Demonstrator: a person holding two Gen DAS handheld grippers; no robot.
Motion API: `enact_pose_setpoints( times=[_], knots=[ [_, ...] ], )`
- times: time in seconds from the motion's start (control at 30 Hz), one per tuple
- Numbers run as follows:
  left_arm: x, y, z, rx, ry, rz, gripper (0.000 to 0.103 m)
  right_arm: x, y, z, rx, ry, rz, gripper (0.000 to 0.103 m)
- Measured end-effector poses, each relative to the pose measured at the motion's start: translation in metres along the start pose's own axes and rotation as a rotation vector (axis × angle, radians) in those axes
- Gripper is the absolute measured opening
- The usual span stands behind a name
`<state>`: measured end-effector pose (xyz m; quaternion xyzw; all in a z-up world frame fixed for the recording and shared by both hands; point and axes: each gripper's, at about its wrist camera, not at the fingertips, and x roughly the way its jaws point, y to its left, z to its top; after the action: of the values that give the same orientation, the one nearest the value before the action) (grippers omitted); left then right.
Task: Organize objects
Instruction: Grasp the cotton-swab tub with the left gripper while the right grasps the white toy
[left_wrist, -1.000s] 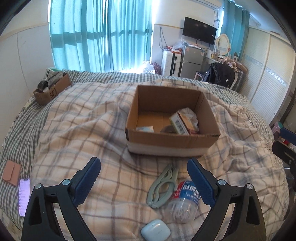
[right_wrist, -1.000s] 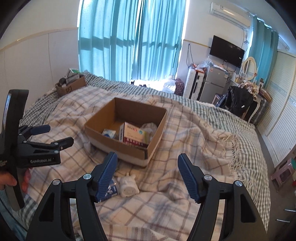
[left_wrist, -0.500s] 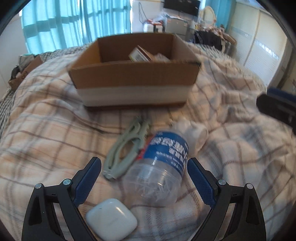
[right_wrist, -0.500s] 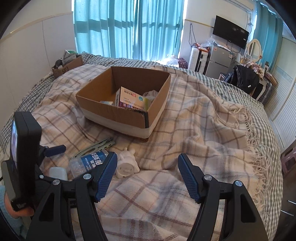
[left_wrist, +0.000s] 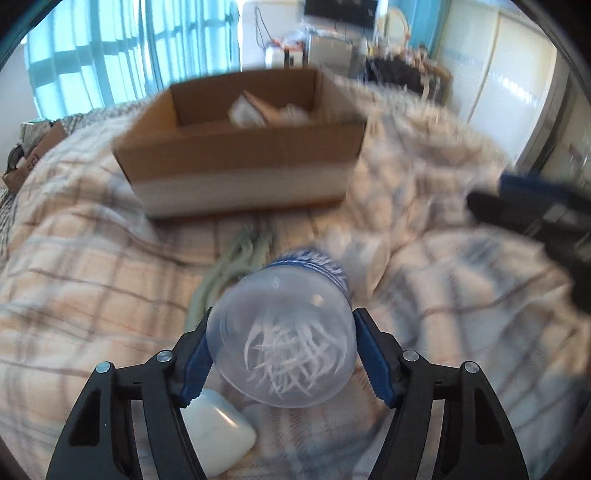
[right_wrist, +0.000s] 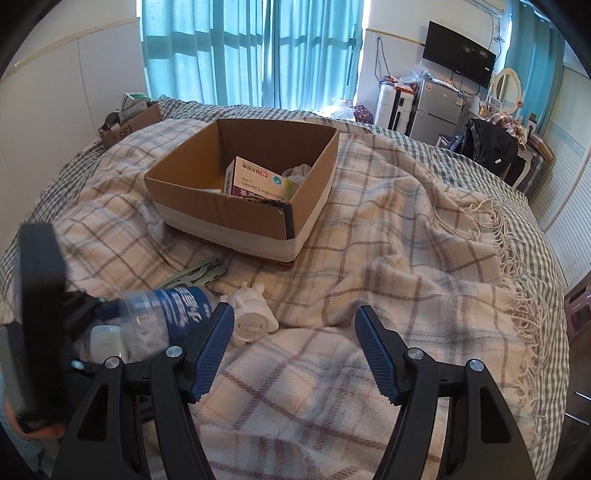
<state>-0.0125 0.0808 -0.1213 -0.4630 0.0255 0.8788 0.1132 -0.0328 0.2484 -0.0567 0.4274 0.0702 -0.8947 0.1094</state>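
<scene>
Since a second ago both grippers have dropped toward the blanket (right_wrist: 388, 258), and the left gripper (left_wrist: 280, 354) now brackets the clear plastic bottle (left_wrist: 284, 332), its jaws closing with the blue pads against the bottle's sides. The bottle lies on the blanket before the cardboard box (right_wrist: 258, 206), base toward the left camera, neck toward the box. The right gripper (right_wrist: 295, 343) angles downward, jaws apart and empty, beside a white figurine (right_wrist: 251, 317). The bottle's blue label is unreadable; a carton in the box (right_wrist: 258, 184) reads "Amoxicillin Capsules".
</scene>
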Motion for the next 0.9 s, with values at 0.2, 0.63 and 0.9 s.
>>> enact_pose_setpoints(
  times=[0.2, 0.63, 0.9],
  knots=[
    [-0.038, 0.033, 0.033, -0.057, -0.122, 0.013, 0.068, 0.009, 0.008, 0.012, -0.014, 0.014, 0.006, 0.068],
    [-0.007, 0.086, 0.036, -0.133, -0.088, 0.034, 0.067, 0.104, 0.043, 0.013, -0.104, 0.238, 0.033, 0.068],
    [0.003, 0.088, 0.027, -0.142, -0.059, 0.01, 0.067, 0.129, 0.05, 0.002, -0.138, 0.335, 0.021, 0.052]
  ],
)
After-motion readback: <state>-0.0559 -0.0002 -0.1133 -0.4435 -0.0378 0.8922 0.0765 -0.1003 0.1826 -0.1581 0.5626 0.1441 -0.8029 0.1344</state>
